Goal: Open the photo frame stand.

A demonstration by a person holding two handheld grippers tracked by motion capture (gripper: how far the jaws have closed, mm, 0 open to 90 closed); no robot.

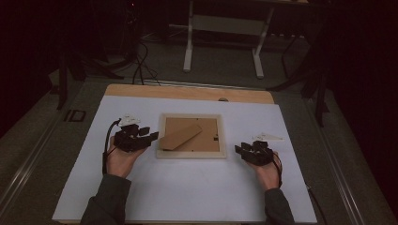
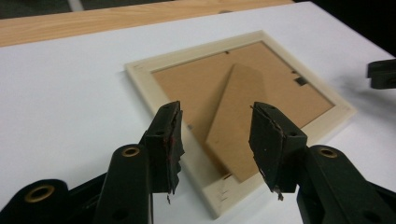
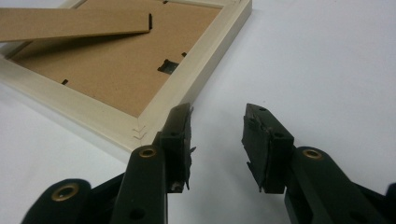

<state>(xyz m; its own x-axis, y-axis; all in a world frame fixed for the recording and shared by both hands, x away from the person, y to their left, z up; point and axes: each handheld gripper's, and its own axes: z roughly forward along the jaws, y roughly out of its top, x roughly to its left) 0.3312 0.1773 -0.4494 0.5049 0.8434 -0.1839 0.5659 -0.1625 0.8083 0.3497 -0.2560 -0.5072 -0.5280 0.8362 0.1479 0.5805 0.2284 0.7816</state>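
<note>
Jaws on both the left gripper (image 1: 149, 136) and the right gripper (image 1: 238, 150) stand spread apart with nothing between them, one just beside each short end of the picture frame (image 1: 191, 153) and neither touching it. That pale wooden frame lies face down in the middle of the white table (image 1: 187, 197), its long axis running left to right, and its brown stand (image 1: 180, 136) slants from the lower left corner toward the upper right. Beyond the table's wooden far edge, the dim room shows a grey floor, loose cables and a white desk base (image 1: 223, 44).
</note>
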